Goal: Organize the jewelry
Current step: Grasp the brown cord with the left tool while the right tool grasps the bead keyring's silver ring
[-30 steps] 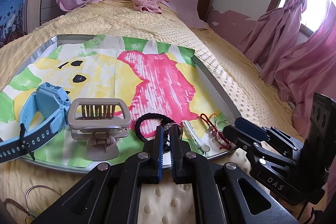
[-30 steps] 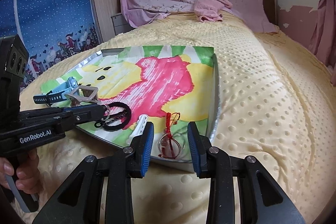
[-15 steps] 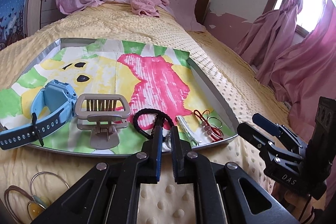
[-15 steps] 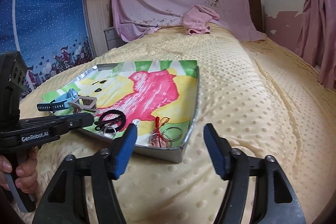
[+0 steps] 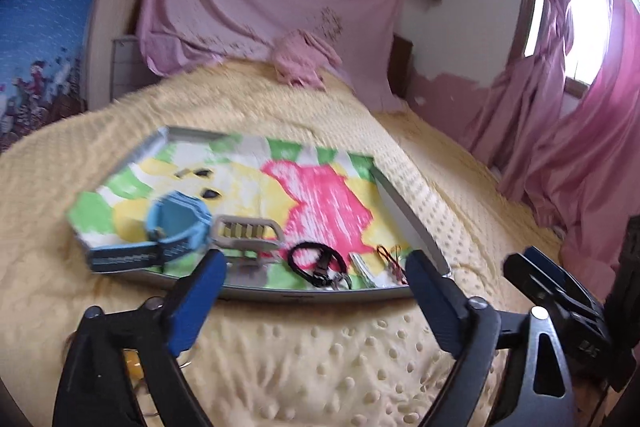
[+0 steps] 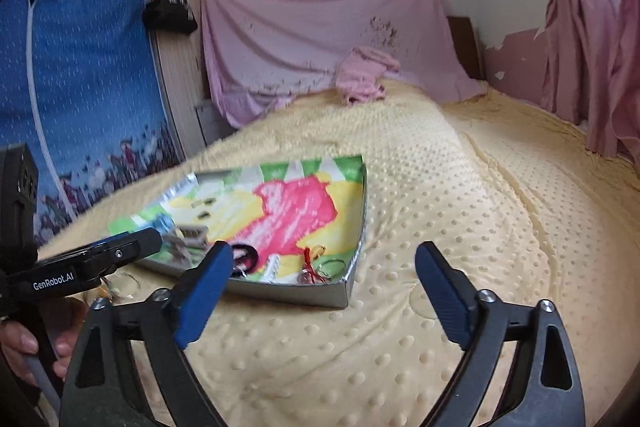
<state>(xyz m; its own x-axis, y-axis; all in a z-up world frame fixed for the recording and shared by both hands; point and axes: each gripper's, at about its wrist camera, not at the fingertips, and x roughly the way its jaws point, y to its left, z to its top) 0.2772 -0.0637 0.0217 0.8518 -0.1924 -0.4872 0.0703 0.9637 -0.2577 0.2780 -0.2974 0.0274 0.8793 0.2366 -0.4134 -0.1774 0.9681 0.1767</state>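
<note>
**Both tools let go and pulled back; the jewelry sits in the tray**

Bed (image 5: 320, 359): yellow dotted blanket, carries everything.

Tray (image 5: 304, 294): flat on the bed, picture liner inside. It looks smaller in both views than a second ago, so both hands have backed off and lifted.

Contents, along the near edge in the left view:
- blue watch (image 5: 176, 231), left end
- beige clip (image 5: 248, 233), beside it
- black band (image 5: 316, 261) with a key ring, mid
- white clip (image 5: 362, 271), blurred
- red cord (image 5: 390, 255) with rings, right corner

Left tool (image 5: 316, 303): jaws have just been opening, now spread wide with nothing between them. A second ago it was pinched shut at the black band; that now lies free in the tray.

Right tool (image 6: 324, 293): likewise just been opening, wide and empty. It was closing round the red cord (image 6: 310, 263) earlier; the cord rests in the tray corner.

Read: two placements done. A few loose rings (image 6: 120, 283) are on the bed left of the tray, probably next.
</note>
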